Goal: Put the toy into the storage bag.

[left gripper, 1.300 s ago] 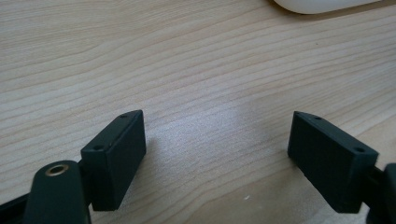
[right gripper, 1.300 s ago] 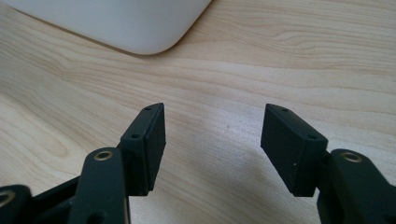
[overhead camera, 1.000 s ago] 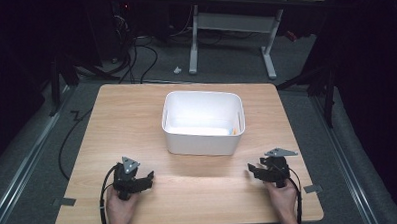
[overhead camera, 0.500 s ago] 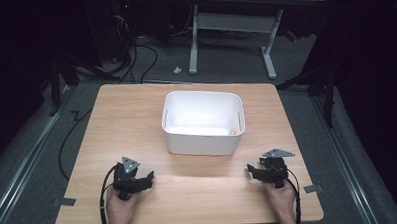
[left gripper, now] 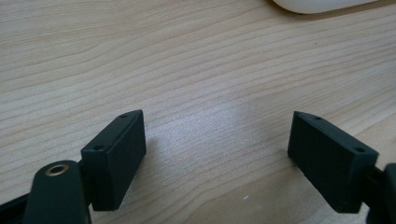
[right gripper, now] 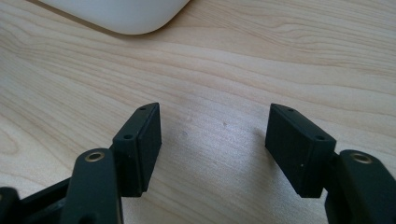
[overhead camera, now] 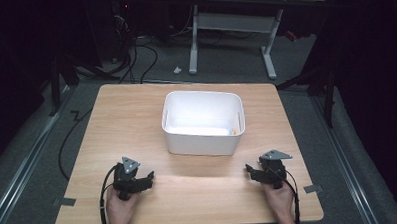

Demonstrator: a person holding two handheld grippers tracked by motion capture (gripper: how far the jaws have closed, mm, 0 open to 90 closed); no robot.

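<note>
Flanking white bin (overhead camera: 203, 123): two spread tools, near.

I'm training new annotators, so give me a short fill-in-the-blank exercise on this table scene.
1. The white bin stands on a ____ table.
2. The jaws of the left gripper stand ____, with nothing between them.
3. The right gripper rests near the table's ____ edge, apart from the bin.

Missing words: wooden; open; near

A white tub (overhead camera: 203, 123) with rounded corners sits upright and open near the middle of the wooden tabletop (overhead camera: 121, 119), a bit toward the far side. A tiny orange bit (overhead camera: 233, 132) lies inside, by its right wall.
</note>
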